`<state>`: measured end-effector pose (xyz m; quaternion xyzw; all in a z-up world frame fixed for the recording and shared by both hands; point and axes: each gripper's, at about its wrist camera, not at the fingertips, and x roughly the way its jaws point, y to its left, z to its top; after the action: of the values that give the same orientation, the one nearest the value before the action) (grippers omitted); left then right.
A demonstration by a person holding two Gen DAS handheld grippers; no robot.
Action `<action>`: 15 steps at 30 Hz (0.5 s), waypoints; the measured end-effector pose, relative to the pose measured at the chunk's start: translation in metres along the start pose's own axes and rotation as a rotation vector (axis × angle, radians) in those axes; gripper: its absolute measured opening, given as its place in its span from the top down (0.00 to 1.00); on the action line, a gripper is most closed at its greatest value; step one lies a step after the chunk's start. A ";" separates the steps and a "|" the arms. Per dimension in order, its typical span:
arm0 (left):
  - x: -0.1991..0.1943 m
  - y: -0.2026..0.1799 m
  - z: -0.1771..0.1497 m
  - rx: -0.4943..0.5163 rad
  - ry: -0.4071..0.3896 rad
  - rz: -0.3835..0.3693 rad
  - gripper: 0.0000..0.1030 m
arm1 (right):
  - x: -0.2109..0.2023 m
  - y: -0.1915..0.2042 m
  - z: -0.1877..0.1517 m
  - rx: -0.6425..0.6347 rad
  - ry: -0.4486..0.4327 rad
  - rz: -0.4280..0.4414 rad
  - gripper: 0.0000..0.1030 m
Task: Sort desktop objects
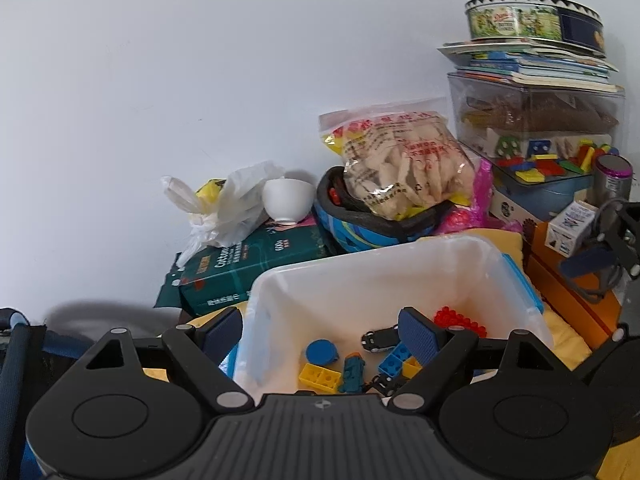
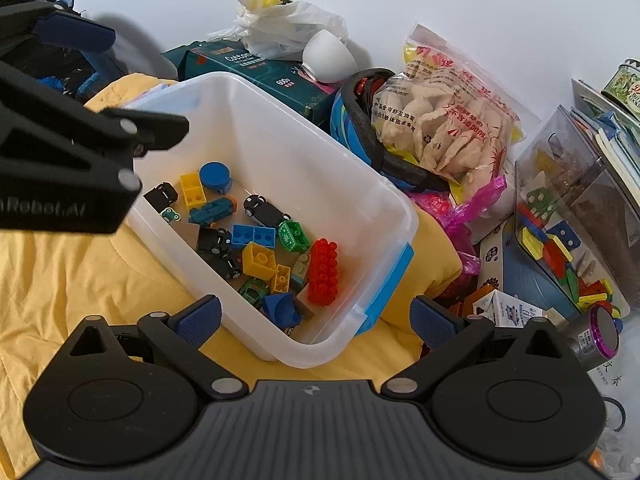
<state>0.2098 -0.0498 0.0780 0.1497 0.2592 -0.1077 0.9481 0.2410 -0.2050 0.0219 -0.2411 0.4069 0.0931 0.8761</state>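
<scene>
Nearby, snack bag (image 2: 444, 120) on helmet (image 2: 360, 136), beside toy bin (image 2: 396, 216)

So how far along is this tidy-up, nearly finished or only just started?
Partway, it seems. Done: the white bin already holds toy bricks, like the red brick, and small black cars. In hand: nothing; the left gripper and right gripper both stand open. Left: clutter behind, such as the snack bag and white bowl.

— What covers the surface under the right fingers?
— A wrinkled yellow cloth (image 2: 72, 264).
— And on it?
— A clear plastic bin (image 2: 360, 184) lies straight ahead of the fingertips, its near corner reaching between them.
</scene>
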 end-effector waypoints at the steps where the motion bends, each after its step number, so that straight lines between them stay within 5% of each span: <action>1: 0.000 0.001 0.000 0.000 -0.003 0.004 0.15 | -0.001 0.000 0.000 0.002 0.000 0.000 0.00; 15: 0.000 -0.007 0.001 0.016 0.001 -0.017 0.15 | -0.008 -0.002 0.001 0.006 -0.003 -0.006 0.00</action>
<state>0.2083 -0.0563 0.0771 0.1552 0.2599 -0.1179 0.9458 0.2368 -0.2057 0.0286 -0.2396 0.4051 0.0898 0.8777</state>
